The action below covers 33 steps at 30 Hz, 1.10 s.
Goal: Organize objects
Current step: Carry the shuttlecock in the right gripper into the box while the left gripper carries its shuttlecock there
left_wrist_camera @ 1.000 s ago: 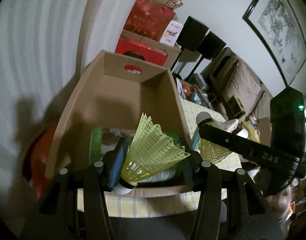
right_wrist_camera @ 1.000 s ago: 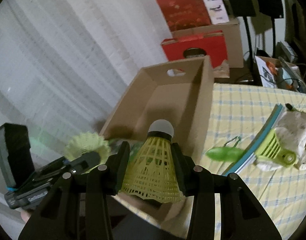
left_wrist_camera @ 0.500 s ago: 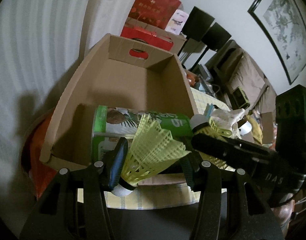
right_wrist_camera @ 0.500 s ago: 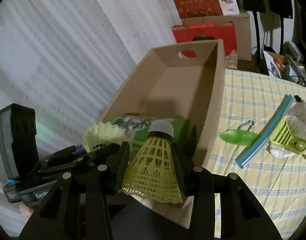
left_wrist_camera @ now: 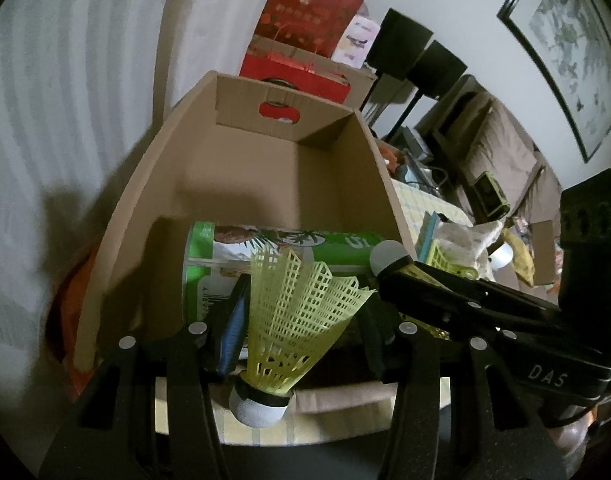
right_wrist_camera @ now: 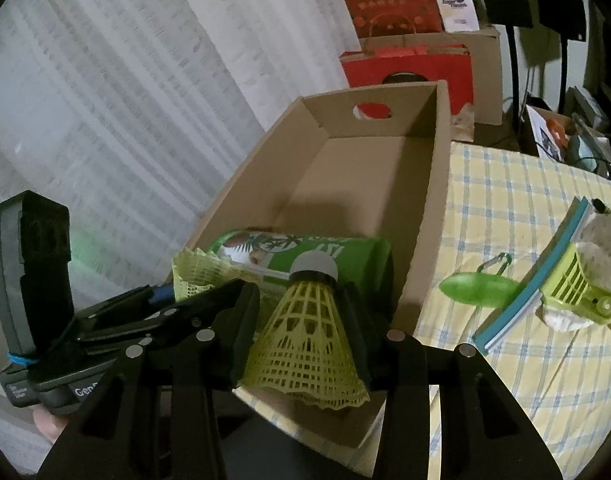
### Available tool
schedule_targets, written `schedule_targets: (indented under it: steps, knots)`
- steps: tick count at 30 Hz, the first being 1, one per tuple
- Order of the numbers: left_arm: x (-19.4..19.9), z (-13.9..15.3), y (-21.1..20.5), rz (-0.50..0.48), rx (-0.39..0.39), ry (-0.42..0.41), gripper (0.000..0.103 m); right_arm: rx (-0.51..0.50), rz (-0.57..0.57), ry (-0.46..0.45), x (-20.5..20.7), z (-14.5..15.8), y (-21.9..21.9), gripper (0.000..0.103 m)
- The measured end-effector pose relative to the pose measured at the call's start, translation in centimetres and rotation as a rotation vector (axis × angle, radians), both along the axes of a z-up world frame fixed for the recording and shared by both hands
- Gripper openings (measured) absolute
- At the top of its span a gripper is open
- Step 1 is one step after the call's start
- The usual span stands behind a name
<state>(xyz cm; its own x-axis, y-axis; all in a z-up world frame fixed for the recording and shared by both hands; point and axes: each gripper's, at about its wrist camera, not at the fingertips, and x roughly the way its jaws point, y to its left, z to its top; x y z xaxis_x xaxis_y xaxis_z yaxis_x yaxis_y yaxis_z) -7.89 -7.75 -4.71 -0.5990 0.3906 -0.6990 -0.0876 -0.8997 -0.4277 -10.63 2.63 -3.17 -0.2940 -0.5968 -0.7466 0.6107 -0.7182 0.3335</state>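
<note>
A lived-in home room is showing here: pale curtains (right_wrist_camera: 117, 92) are hanging along one side, a framed ink painting (left_wrist_camera: 573, 52) is hanging on the wall above a cushioned sofa (left_wrist_camera: 501, 148), red gift bags (left_wrist_camera: 309, 20) are piling up on cartons, and a yellow checked tablecloth (right_wrist_camera: 505, 208) is covering the table.

Two yellow shuttlecocks, the first (left_wrist_camera: 301, 312) and the second (right_wrist_camera: 309, 332), one in each of two grippers, left (left_wrist_camera: 301, 320) and right (right_wrist_camera: 301, 328). One cardboard box (right_wrist_camera: 433, 208). One green canister (right_wrist_camera: 305, 252). One green clip (right_wrist_camera: 477, 290). Two red bags (left_wrist_camera: 309, 28) stacked beyond.
</note>
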Motion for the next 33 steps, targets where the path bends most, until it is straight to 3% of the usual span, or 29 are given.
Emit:
schedule_targets:
  steps: [7, 11, 17, 28, 33]
  knots:
    - [-3.5, 0.6, 0.5, 0.003, -0.045, 0.001, 0.045, -0.009, -0.043, 0.002, -2.9, 0.0, -0.3, 0.043]
    - [-4.9, 1.0, -0.2, 0.018, 0.006, -0.011, 0.048, -0.021, -0.078, 0.002, -4.6, 0.3, -0.3, 0.043]
    - [-3.8, 1.4, -0.2, 0.007, -0.009, 0.004, 0.051, -0.019, -0.066, 0.033, -3.8, 1.2, -0.2, 0.043]
    - [-1.6, -0.1, -1.3, 0.03, 0.022, -0.041, 0.057, 0.008, -0.022, -0.011, -1.4, -0.4, -0.2, 0.043]
    - [-1.2, 0.9, -1.6, 0.041, 0.026, -0.011, 0.067, 0.01, -0.014, -0.003, -0.6, 0.0, 0.3, 0.046]
